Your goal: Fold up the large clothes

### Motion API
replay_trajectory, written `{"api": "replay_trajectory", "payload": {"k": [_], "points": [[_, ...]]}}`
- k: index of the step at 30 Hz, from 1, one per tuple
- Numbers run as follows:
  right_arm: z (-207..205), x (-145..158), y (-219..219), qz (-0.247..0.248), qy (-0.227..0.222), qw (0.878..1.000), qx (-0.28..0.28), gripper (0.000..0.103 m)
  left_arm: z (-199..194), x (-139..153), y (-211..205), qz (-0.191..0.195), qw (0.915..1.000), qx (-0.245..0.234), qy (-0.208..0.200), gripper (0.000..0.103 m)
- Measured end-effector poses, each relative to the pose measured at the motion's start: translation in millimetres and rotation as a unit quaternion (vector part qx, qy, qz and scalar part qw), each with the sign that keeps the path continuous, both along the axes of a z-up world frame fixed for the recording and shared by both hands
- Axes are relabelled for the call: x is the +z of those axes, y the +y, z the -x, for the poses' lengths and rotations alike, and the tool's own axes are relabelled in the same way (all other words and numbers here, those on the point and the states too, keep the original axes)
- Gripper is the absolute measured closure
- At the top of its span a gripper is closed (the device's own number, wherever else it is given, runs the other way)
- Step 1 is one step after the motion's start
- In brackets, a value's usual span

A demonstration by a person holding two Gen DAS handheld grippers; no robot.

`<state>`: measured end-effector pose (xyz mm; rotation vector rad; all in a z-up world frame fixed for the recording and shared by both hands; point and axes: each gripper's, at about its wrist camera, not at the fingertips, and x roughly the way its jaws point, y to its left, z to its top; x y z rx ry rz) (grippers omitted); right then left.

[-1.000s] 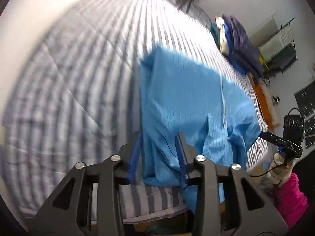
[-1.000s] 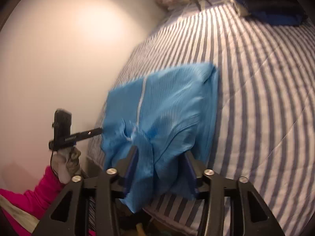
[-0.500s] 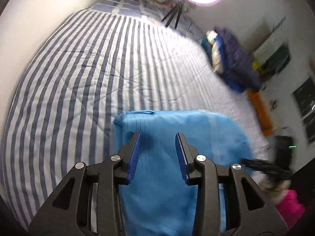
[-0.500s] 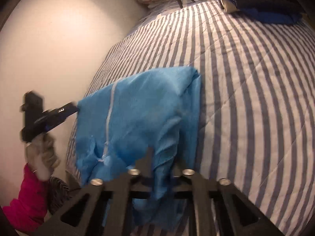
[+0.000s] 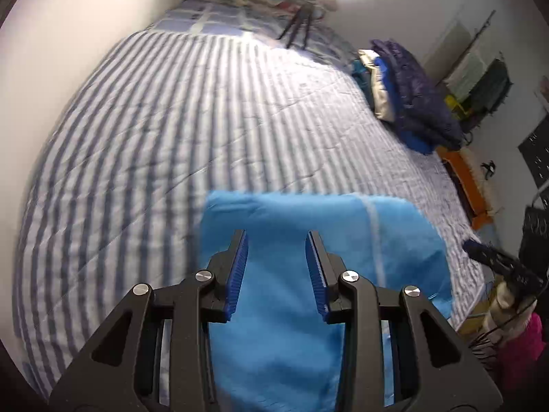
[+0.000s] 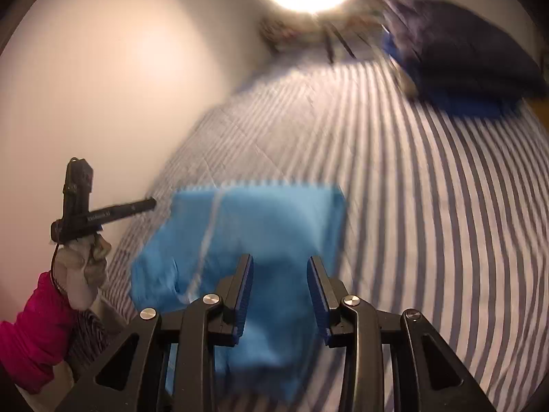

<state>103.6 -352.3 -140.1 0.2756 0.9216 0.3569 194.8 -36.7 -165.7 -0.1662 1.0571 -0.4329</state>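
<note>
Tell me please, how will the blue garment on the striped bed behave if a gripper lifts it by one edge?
The blue garment would probably droop and unfold, since it lies in soft folds and hangs over the striped bed edge. It looks thin, so likely light. Its smooth fabric may slip from a shallow pinch.

The garment (image 5: 295, 309) is seen in plain bright blue, crossed by one pale seam line, on a bed cover (image 5: 171, 137) striped in grey-blue and white. Black frames and blue ribbed pads are shown on both the left gripper (image 5: 277, 267) and the right gripper (image 6: 280, 288) — the sleeve (image 6: 31, 329) is magenta, the glove (image 6: 80, 274) off-white. A dark navy pile (image 5: 415, 103) is marked by royal-blue and cream edges.
</note>
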Motion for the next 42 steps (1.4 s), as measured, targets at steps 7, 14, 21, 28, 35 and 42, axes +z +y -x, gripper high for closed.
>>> {"api": "replay_trajectory", "payload": {"k": [7, 14, 21, 28, 35, 42], "points": [[-63.2, -22.2, 54.8, 0.042, 0.017, 0.996, 0.07, 0.08, -29.6, -15.9, -66.2, -0.039, 0.9977, -0.055, -0.008, 0.068], [-87.5, -83.7, 51.4, 0.087, 0.084, 0.991, 0.061, 0.089, -48.1, -73.5, -69.7, -0.066, 0.9965, -0.04, 0.032, 0.068], [-62.9, -49.1, 36.6, 0.066, 0.059, 0.994, 0.058, 0.085, -25.6, -38.4, -57.0, -0.056, 0.9975, -0.041, 0.009, 0.069], [-0.7, -45.7, 13.8, 0.007, 0.074, 0.996, 0.052, 0.082, 38.1, -25.5, -26.2, -0.022, 0.9983, -0.052, 0.018, 0.069], [31.3, -75.2, 10.2, 0.068, 0.115, 0.991, 0.012, 0.084, 58.8, -57.6, -15.9, -0.076, 0.9956, -0.038, 0.038, 0.071], [91.9, -54.6, -18.3, -0.09, 0.113, 0.988, -0.051, 0.055, 98.9, -7.9, 5.3, -0.014, 0.9997, -0.021, 0.004, 0.069]]}}
